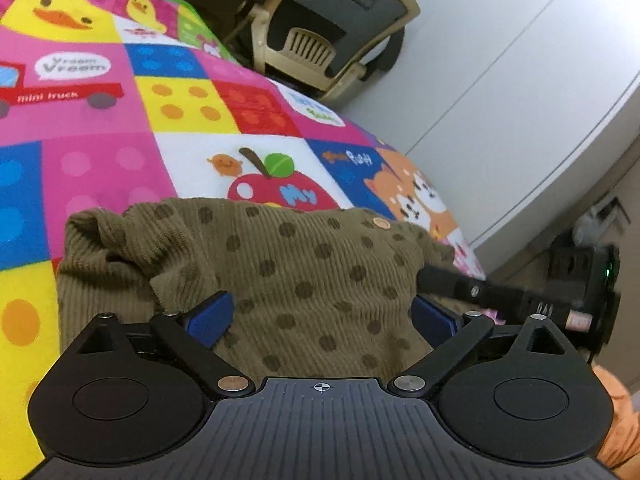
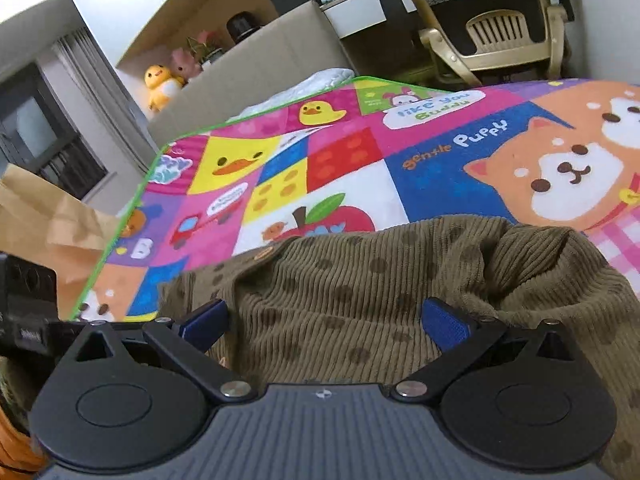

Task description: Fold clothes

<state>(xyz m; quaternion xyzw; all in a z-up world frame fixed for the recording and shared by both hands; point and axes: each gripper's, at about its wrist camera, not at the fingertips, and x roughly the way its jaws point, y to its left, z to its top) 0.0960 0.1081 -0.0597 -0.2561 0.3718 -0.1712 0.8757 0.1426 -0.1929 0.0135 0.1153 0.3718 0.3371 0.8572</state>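
One olive-brown ribbed corduroy garment with darker polka dots [image 1: 304, 276] lies bunched on one bright patchwork cartoon play mat [image 1: 120, 128], near the mat's edge closest to the cameras, a single round copper-coloured button [image 1: 381, 223] on its far hem. Two grippers work it: the left gripper [image 1: 322, 316] and the right gripper [image 2: 326, 318] each stand wide, blue pads spread over the cloth, clamping nothing. The left wrist view alone shows the other tool's black finger [image 1: 452, 280] laid on the garment's right end. Only the right wrist view shows a crumpled brown paper bag [image 2: 44, 220] past the mat's green-trimmed corner, a yellow plush duck [image 2: 160, 84] and a pink plush toy [image 2: 185, 62]. Both show one beige plastic chair [image 1: 320, 44].
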